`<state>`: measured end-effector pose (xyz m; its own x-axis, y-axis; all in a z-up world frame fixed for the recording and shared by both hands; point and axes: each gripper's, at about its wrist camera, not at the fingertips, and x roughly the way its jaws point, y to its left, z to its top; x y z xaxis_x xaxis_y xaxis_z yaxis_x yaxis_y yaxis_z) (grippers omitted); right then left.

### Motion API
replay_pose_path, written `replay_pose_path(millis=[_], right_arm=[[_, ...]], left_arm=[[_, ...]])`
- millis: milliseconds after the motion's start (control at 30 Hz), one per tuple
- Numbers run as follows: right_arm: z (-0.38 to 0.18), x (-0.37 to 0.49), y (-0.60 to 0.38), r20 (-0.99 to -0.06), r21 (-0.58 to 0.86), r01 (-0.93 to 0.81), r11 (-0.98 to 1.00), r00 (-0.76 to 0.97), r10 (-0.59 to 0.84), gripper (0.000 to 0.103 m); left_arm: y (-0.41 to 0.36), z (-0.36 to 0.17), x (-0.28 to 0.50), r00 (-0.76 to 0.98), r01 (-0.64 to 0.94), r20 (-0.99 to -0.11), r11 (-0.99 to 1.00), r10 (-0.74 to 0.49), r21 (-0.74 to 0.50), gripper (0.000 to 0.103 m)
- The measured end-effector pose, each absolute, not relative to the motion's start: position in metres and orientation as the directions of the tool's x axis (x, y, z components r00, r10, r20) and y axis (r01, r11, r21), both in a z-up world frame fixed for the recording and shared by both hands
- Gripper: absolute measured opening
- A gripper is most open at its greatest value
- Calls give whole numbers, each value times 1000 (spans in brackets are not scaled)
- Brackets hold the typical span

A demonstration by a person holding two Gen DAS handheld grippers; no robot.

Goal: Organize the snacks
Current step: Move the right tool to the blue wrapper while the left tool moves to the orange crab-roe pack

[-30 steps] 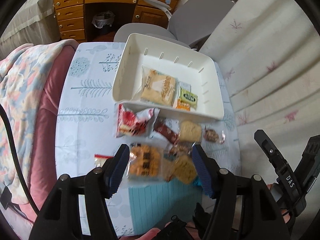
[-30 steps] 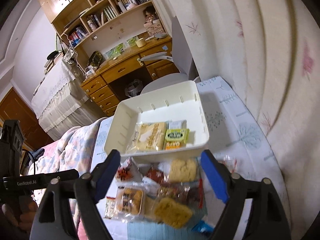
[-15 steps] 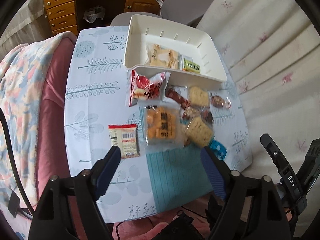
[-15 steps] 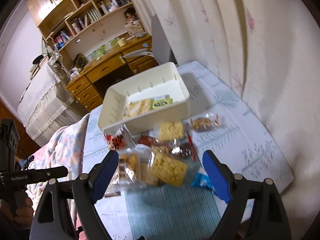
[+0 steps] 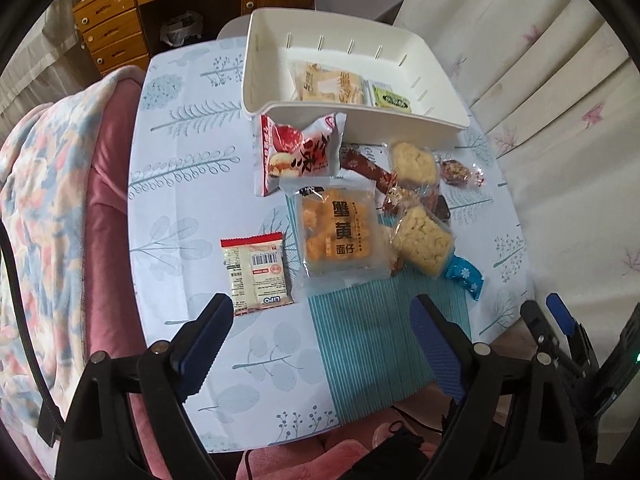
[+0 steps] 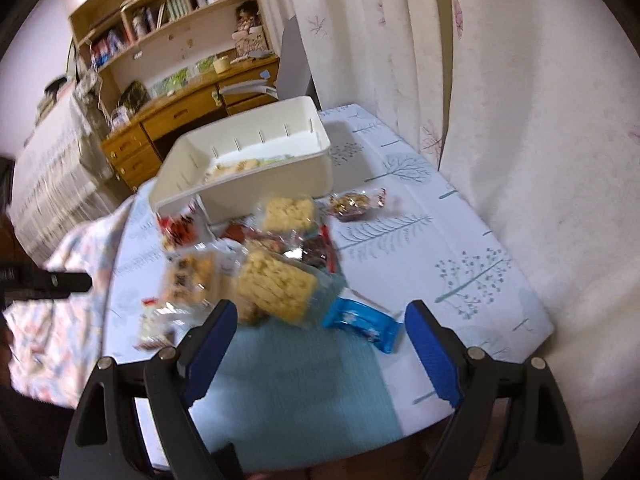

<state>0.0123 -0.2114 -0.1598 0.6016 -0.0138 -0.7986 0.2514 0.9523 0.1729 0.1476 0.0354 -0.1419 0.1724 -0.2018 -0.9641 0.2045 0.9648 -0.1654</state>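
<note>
A white tray [image 5: 360,114] at the far side of the table holds a bread packet [image 5: 328,84] and a green packet [image 5: 390,100]. In front of it lie loose snacks: a red packet [image 5: 298,152], an orange cracker packet [image 5: 336,232], a white barcode packet [image 5: 256,272], two yellow rice cakes [image 5: 422,240], a blue candy [image 5: 464,274]. My left gripper [image 5: 320,320] hovers over the near table, its jaws opening with nothing between them. My right gripper [image 6: 322,320] stands open and empty just short of the blue candy [image 6: 360,320] and a rice cake [image 6: 276,286].
A striped teal mat [image 5: 372,328] covers the near table under both grippers. A pink seat with a floral blanket [image 5: 44,208] borders the left. Curtains [image 6: 520,120] hang along the right edge. A wooden desk [image 5: 132,20] and a grey chair stand behind the tray.
My left gripper has drawn back from the snack pile toward the near table edge and its jaws have widened. My right gripper has also pulled back and sunk lower; its jaws are unchanged.
</note>
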Motion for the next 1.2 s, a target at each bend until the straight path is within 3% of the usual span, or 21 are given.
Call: replay_pose_path(millis=[500, 1000, 1200], right_arm=[[-211, 21, -220, -853, 59, 140, 988, 521, -23, 87], [-243, 52, -234, -898, 95, 88, 992, 438, 47, 85], [-255, 64, -241, -914, 107, 62, 992, 398, 74, 80]], left_arm=[[-5, -195, 179, 49, 182, -990, 976, -134, -124, 89], [-25, -256, 216, -106, 116, -994, 993, -8, -20, 93], [-33, -275, 230, -144, 84, -989, 996, 17, 5, 93]])
